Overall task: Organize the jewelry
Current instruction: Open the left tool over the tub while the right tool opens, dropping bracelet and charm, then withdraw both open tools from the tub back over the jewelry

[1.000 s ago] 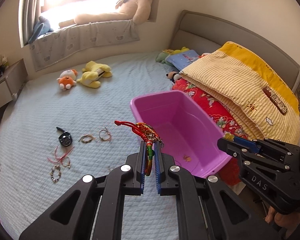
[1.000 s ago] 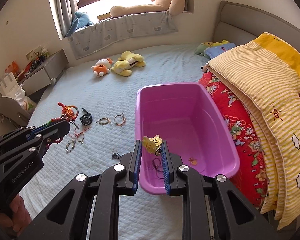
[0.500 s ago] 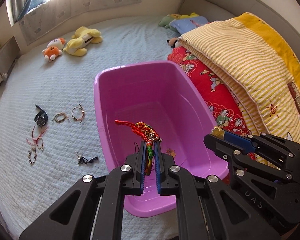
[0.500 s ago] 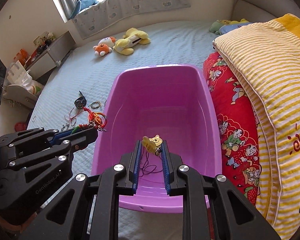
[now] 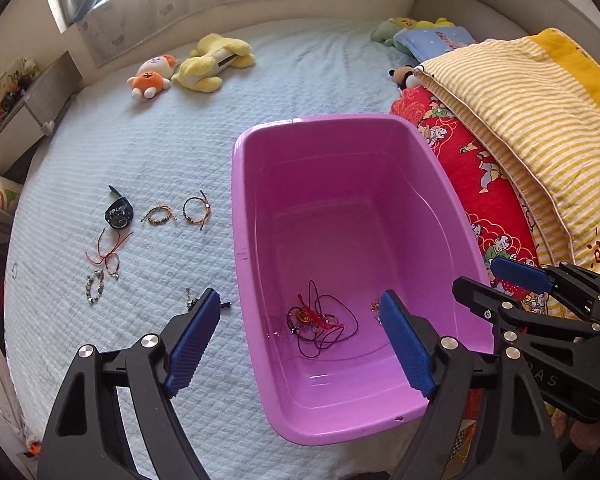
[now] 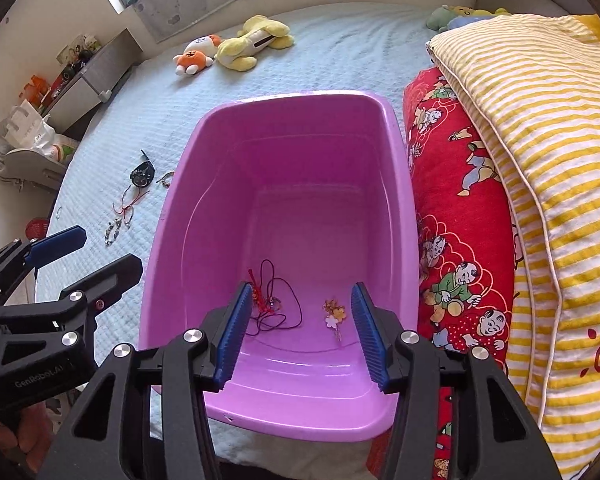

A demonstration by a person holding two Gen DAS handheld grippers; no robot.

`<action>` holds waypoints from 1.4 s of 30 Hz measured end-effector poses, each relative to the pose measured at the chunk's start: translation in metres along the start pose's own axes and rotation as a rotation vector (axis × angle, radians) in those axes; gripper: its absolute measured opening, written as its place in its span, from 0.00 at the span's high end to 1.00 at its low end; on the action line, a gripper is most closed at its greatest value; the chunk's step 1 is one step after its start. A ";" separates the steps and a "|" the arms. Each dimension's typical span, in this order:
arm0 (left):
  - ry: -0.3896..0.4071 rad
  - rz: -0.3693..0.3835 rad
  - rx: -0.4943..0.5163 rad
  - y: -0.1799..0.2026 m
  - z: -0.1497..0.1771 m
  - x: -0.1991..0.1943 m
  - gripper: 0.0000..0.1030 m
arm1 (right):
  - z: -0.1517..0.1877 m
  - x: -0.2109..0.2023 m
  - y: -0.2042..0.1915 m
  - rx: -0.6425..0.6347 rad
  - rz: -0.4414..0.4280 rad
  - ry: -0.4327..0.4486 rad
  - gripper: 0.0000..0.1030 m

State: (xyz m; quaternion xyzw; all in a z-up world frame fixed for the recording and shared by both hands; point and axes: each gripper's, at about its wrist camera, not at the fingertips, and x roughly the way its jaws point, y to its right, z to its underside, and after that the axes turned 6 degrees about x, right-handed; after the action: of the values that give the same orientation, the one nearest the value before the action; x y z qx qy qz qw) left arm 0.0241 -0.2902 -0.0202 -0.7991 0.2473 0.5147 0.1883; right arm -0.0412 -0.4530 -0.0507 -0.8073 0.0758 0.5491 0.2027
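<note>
**Both claws spread over the purple tub, jewelry lying inside**

Left wrist view: my left claw [image 5: 300, 320] has its jaws spread wide, nothing between the blue pads. One pad sits over the bedspread at about 7 o'clock, the other over the inside of the purple tub [image 5: 240, 208] at about 5 o'clock. On the tub floor, between the pads, lies a tangle of red and dark cords [image 5: 320, 320] with a small round charm in it. A small gold piece [image 5: 376, 306] lies just beside the right-hand pad, partly hidden by it.

Right wrist view: my right claw [image 6: 298, 322] is also spread and carries nothing; both pads hang over the near end of the tub. The cord tangle [image 6: 272, 304] lies by the 7 o'clock pad, and a flower-shaped charm [image 6: 334, 314] lies by the 5 o'clock pad, apart from the tangle.

Still on the bedspread [image 5: 140, 140], at about 9 o'clock in the left view: a dark watch [image 5: 119, 213], two small bracelets [image 5: 178, 213] side by side, a red string piece [image 5: 108, 250], a beaded bracelet [image 5: 94, 286]. Another small item near the left pad is too hidden to identify.

The right claw also shows at 4 o'clock in the left view, beside the tub's rim near the red quilt [image 5: 460, 168].
</note>
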 end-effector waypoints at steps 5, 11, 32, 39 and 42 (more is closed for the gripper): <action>-0.014 -0.010 -0.006 0.002 -0.003 -0.001 0.21 | -0.004 -0.004 0.001 -0.003 -0.016 -0.014 0.49; -0.018 -0.019 -0.009 0.001 -0.005 -0.007 0.21 | -0.007 -0.011 -0.003 -0.027 -0.032 -0.027 0.46; 0.007 -0.060 -0.153 -0.069 0.050 -0.060 0.18 | 0.014 -0.020 -0.073 -0.138 -0.103 -0.050 0.41; -0.017 -0.092 -0.257 -0.124 0.090 -0.065 0.18 | 0.038 -0.006 -0.115 -0.133 -0.145 -0.073 0.41; -0.013 -0.100 -0.297 -0.155 0.103 -0.070 0.18 | 0.045 0.003 -0.139 -0.140 -0.141 -0.094 0.41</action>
State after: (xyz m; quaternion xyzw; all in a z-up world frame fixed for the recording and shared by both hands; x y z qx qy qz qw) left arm 0.0157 -0.0931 0.0102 -0.8261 0.1273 0.5407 0.0949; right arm -0.0311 -0.3081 -0.0334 -0.7960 -0.0295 0.5748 0.1873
